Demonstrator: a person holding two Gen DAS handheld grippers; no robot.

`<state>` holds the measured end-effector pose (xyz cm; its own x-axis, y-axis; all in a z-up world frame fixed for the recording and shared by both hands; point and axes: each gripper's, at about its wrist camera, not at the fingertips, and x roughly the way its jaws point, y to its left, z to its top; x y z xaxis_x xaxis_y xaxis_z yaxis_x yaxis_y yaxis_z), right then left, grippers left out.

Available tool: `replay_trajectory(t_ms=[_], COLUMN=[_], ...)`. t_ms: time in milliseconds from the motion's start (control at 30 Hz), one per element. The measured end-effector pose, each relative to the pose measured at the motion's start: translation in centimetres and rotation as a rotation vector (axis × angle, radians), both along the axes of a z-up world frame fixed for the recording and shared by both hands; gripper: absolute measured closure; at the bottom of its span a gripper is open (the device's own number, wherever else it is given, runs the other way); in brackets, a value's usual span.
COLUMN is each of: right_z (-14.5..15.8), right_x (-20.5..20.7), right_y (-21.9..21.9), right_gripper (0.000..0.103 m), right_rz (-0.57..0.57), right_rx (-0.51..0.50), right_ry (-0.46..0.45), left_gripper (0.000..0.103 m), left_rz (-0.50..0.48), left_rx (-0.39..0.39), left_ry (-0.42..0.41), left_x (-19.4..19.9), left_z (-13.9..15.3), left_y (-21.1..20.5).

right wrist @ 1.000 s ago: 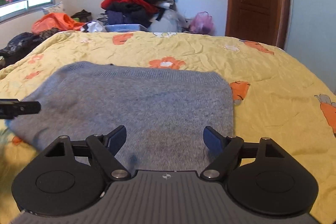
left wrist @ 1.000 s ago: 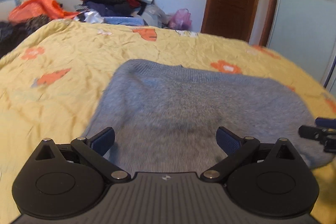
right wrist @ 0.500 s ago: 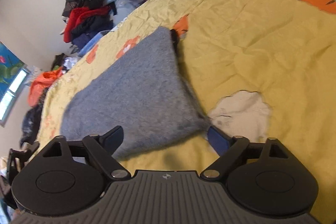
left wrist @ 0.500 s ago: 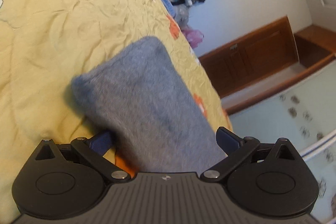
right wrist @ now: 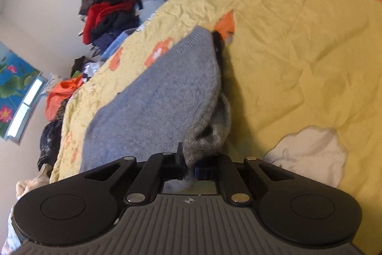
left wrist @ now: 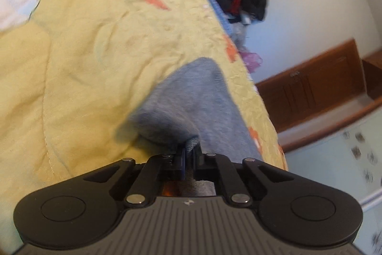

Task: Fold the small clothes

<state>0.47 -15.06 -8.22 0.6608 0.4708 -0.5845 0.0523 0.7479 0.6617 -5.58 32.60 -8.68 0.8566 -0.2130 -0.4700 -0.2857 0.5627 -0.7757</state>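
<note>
Grey knit garment (left wrist: 191, 99) is spread on the yellow bedspread (left wrist: 83, 63), running from 6 toward 12 o'clock in both wrist views. Left tongs (left wrist: 189, 154) are clamped on its near edge; right tongs (right wrist: 188, 159) are pinched tight on a bunched corner. A clothes pile (right wrist: 109, 8) sits beyond the bed at 11 o'clock.

sweater (right wrist: 162, 97) on bedspread (right wrist: 298, 51), clothes pile (right wrist: 109, 8) behind the bed's far edge
</note>
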Motion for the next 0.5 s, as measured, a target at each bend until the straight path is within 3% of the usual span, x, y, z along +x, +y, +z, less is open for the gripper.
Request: replay_trajectory(t_ms=[133, 267, 333, 400, 433, 467, 500], right_z=[1.8, -0.7, -1.5, -1.3, -0.6, 0.3, 1.4], right_x=[-0.9, -0.7, -0.9, -1.3, -1.7, -2.0, -2.2], right_y=[-3.2, -3.8, -3.1, -2.6, -2.5, -2.3, -2.1], right_gripper=[0.090, 0.090, 0.079, 0.054, 0.048, 0.042, 0.041], right_rz=[0.026, 0.018, -0.007, -0.033, -0.060, -0.104, -0.142], right_rx=[-0.019, -0.022, -0.064, -0.082, -0.094, -0.124, -0.170], right_ry=[-0.012, 0.046, 0.045, 0.017, -0.028, -0.084, -0.138], left_gripper=[0.099, 0.099, 0.097, 0.093, 0.085, 0.071, 0.062], left_rz=[-0.072, -0.088, -0.087, -0.093, -0.102, -0.109, -0.109], left_rx=[0.011, 0.018, -0.021, -0.042, -0.038, -0.037, -0.043], left_ry=[-0.036, 0.034, 0.082, 0.078, 0.083, 0.078, 0.060], left_x=[-2.9, -4.2, -4.0, -4.0, -3.9, -4.0, -4.1], left_z=[2.0, -0.3, -1.9, -2.0, -1.7, -1.4, -1.2], left_y=[-0.4, -0.4, -0.2, 0.1, 0.1, 0.2, 0.3])
